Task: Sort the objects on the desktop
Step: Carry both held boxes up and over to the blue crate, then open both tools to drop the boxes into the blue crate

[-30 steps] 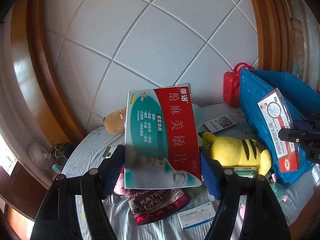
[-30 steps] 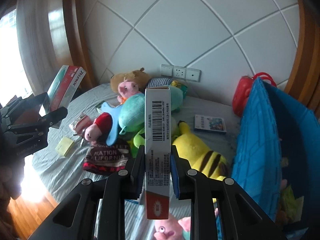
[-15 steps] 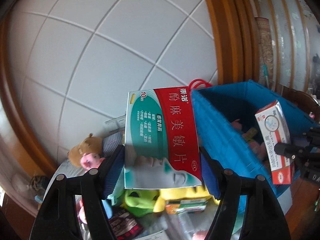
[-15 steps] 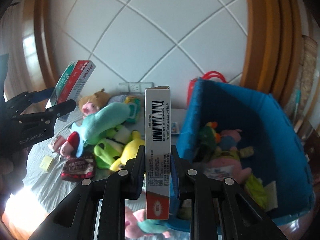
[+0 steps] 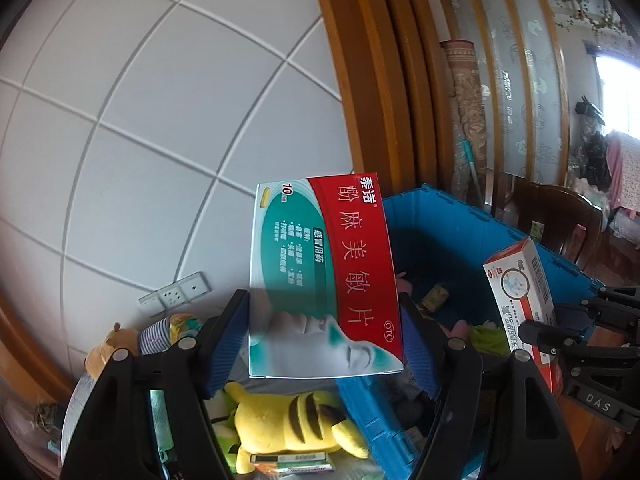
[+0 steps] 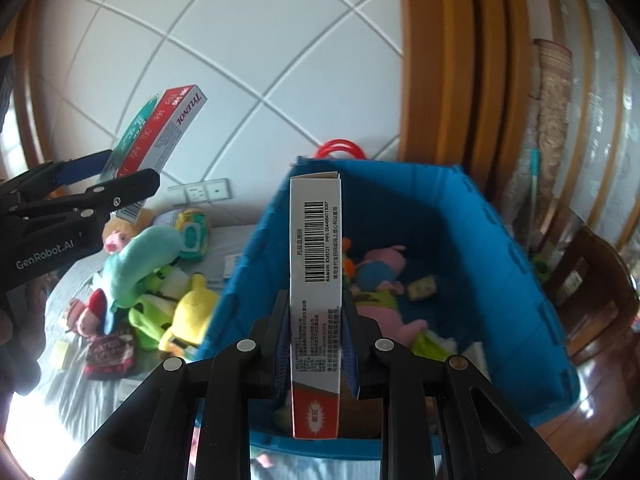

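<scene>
Left gripper tilted downward, jaws clenched on the two side edges of a red-and-teal Tylenol medicine box, box face toward the camera, held up in the air at the blue crate's near-left wall. In the right wrist view the same gripper sits at far left, above the toy pile, box sticking up at a slant toward the tiled wall; part of the person's hand shows dark below it.

Under it on the grey worktop: yellow striped plush, teal plush, green plush, a pig toy with red cap, a dark printed pouch.

Blue crate sits right of the pile, open top, plush pig toys and small packets already inside. Red handle shows behind its far wall.

Right gripper pitched down over the crate's near rim, jaws clamped on the narrow faces of a white-and-red medicine box, barcode side up, box upright along the fingers. In the left wrist view that gripper is at far right, its box above the crate's right side.
</scene>
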`<state>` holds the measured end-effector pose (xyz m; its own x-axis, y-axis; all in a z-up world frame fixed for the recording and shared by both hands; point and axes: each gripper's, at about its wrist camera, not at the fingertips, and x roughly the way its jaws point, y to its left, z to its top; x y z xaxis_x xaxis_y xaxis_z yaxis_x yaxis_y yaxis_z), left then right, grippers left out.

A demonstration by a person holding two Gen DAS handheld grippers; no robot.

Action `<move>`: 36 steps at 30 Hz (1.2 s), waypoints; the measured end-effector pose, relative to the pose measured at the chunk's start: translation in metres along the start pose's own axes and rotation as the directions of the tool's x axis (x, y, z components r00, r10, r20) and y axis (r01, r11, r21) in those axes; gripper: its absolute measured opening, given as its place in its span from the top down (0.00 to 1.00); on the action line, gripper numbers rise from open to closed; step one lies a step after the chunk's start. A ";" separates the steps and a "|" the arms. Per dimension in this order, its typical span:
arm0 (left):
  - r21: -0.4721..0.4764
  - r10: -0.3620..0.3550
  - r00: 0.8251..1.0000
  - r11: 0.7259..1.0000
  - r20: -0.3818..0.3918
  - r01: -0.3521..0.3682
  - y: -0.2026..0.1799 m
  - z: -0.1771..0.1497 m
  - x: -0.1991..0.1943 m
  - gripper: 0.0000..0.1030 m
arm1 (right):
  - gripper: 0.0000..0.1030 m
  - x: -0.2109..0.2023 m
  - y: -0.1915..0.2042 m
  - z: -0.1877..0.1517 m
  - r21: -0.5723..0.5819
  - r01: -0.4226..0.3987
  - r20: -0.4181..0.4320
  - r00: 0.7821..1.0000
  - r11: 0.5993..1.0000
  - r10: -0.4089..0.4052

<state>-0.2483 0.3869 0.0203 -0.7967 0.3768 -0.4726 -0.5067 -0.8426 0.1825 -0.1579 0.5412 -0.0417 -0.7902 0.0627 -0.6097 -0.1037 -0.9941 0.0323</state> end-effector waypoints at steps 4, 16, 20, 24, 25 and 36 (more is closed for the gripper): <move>0.020 -0.035 0.999 0.999 0.015 0.035 -0.022 0.020 0.007 0.31 | 0.78 -0.002 -0.027 -0.002 0.023 0.033 -0.002 0.999 0.999 -0.033; 0.022 -0.141 0.990 0.990 0.005 0.141 -0.077 0.040 0.043 0.31 | 0.78 0.005 -0.091 0.007 0.072 0.138 -0.025 0.990 0.988 -0.137; 0.030 -0.162 0.987 0.986 0.010 0.161 -0.085 0.044 0.049 0.31 | 0.78 0.007 -0.099 0.011 0.076 0.158 -0.027 0.987 0.985 -0.156; 0.037 -0.179 0.984 0.983 0.015 0.178 -0.089 0.048 0.053 0.31 | 0.79 0.011 -0.105 0.012 0.077 0.172 -0.035 0.985 0.982 -0.169; 0.038 -0.181 0.983 0.983 0.017 0.180 -0.090 0.050 0.054 0.31 | 0.79 0.011 -0.106 0.012 0.077 0.174 -0.037 0.984 0.982 -0.172; 0.035 -0.217 0.976 0.976 0.035 0.215 -0.094 0.060 0.056 0.31 | 0.78 0.015 -0.110 0.017 0.074 0.195 -0.036 0.981 0.978 -0.193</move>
<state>-0.2650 0.5108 0.0282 -0.6791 0.5635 -0.4704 -0.6776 -0.7277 0.1064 -0.1684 0.6525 -0.0409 -0.7335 0.2497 -0.6322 -0.2998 -0.9536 -0.0289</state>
